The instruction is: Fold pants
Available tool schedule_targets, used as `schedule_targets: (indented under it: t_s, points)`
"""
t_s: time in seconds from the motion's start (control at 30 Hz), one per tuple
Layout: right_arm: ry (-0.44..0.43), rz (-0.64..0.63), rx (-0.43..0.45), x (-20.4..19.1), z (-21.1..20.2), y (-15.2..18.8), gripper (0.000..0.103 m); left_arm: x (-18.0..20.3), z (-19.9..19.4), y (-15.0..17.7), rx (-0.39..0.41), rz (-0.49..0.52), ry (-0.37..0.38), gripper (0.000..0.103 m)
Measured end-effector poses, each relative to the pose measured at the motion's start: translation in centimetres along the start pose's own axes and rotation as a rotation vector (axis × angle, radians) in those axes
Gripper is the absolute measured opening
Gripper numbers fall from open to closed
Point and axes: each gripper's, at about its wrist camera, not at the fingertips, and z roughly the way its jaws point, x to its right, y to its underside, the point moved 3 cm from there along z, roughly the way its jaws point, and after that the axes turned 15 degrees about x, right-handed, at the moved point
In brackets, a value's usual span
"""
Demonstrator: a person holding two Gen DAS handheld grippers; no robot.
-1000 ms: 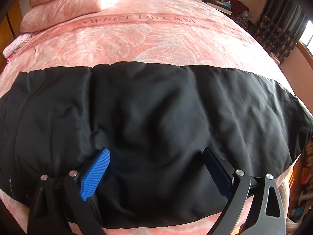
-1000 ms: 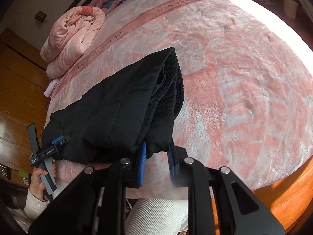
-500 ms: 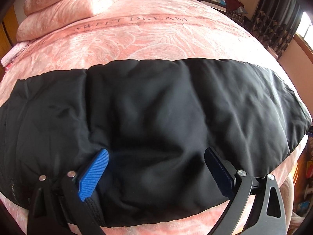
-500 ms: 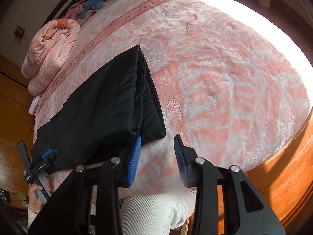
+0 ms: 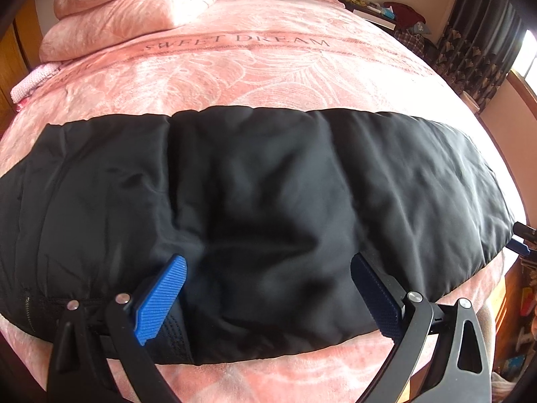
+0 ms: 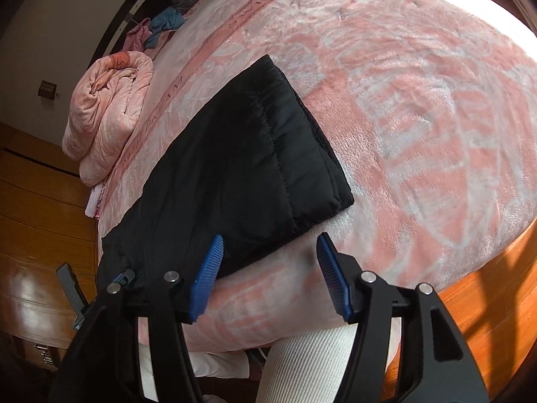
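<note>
The bed (image 5: 268,77), under a plush pink blanket, carries everything, and its soft, springy surface is the first risk: any press on it could let the layers creep. Across it lie the black padded pants (image 5: 268,201), doubled lengthwise into a long band running from nine to three o'clock in the left view; in the right view the leg ends (image 6: 302,168) sit stacked at about one o'clock, near the bed's edge. The slippery, puffy fabric looks prone to springing open or sliding off itself if one end is lifted quickly. A rolled pink quilt (image 5: 134,3) rests at eleven o'clock, well apart and likely no obstacle. The left tongs (image 5: 268,288) stand wide apart over the waist end, holding nothing; pinching only the top layer there would drag the fold askew. The right tongs (image 6: 268,262) are also spread, empty, just beside the cuffs; a shallow bite could drop a layer mid-fold.
</note>
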Motion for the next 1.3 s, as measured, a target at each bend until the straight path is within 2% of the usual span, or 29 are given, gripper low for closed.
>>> schedule_targets:
  t_s: [0.07, 0.1, 0.17, 0.23, 0.33, 0.4, 0.5, 0.57, 0.67, 0.73, 0.8, 0.87, 0.9, 0.97, 1.1, 1.2, 1.3]
  points:
    - [-0.002, 0.023, -0.007, 0.3, 1.1, -0.1, 0.061, -0.6, 0.3, 0.3, -0.01, -0.001, -0.018, 0.099]
    - [-0.003, 0.032, -0.005, 0.5, 1.6, -0.1, 0.054, -0.9, 0.4, 0.4, -0.013, -0.006, -0.018, 0.099]
    - [-0.014, 0.05, -0.01, 0.8, 2.4, 0.0, 0.035, -1.1, 0.7, 0.7, -0.019, -0.013, -0.011, 0.099]
    - [-0.062, 0.091, 0.006, 0.8, 2.4, -0.3, 0.013, -1.0, 1.0, 0.8, -0.02, -0.004, -0.013, 0.099]
    - [-0.127, 0.111, 0.057, -0.3, 0.9, -1.3, 0.007, -0.9, 1.1, 0.9, -0.021, -0.013, -0.011, 0.099]
    - [-0.176, 0.107, 0.092, -1.6, -0.7, -2.4, 0.006, -0.9, 1.0, 0.8, -0.015, -0.024, -0.003, 0.099]
    - [-0.203, 0.061, 0.139, -3.3, -2.9, -4.3, 0.005, -0.6, 0.5, 0.1, 0.025, -0.044, 0.025, 0.1]
    - [-0.158, 0.038, 0.172, -3.4, -3.6, -5.3, 0.005, -0.2, 0.6, -0.4, 0.03, -0.056, 0.046, 0.1]
    - [-0.05, 0.096, 0.158, -0.4, -2.3, -5.6, 0.005, 1.0, 1.6, -0.2, 0.01, -0.042, 0.06, 0.099]
    - [0.006, 0.151, 0.144, 2.2, -1.0, -4.9, 0.005, 2.0, 1.6, -0.1, 0.009, -0.007, 0.062, 0.099]
    - [0.001, 0.244, 0.13, 4.8, -0.1, -3.6, 0.005, 2.6, 1.4, 0.1, 0.013, 0.023, 0.055, 0.099]
    - [0.045, 0.252, 0.11, 5.6, 0.9, -2.4, 0.006, 2.7, 1.8, 0.7, 0.006, 0.033, 0.051, 0.099]
    - [0.071, 0.218, 0.107, 5.3, 1.1, -2.1, 0.006, 2.7, 2.1, 0.9, 0.001, 0.047, 0.048, 0.099]
    - [0.108, 0.16, 0.112, 4.1, 0.7, -2.3, 0.006, 2.8, 2.4, 1.1, -0.002, 0.068, 0.048, 0.099]
    - [0.11, 0.026, 0.175, -0.6, -1.8, -3.7, 0.006, 1.7, 1.3, 0.4, -0.012, 0.008, 0.076, 0.099]
    - [0.08, -0.121, 0.24, -6.3, -3.8, -4.2, 0.006, -0.5, -0.8, -0.2, 0.022, -0.06, 0.075, 0.099]
    - [0.023, -0.274, 0.281, -13.0, -4.5, -3.8, 0.007, -3.6, -3.0, -0.9, 0.07, -0.104, 0.04, 0.099]
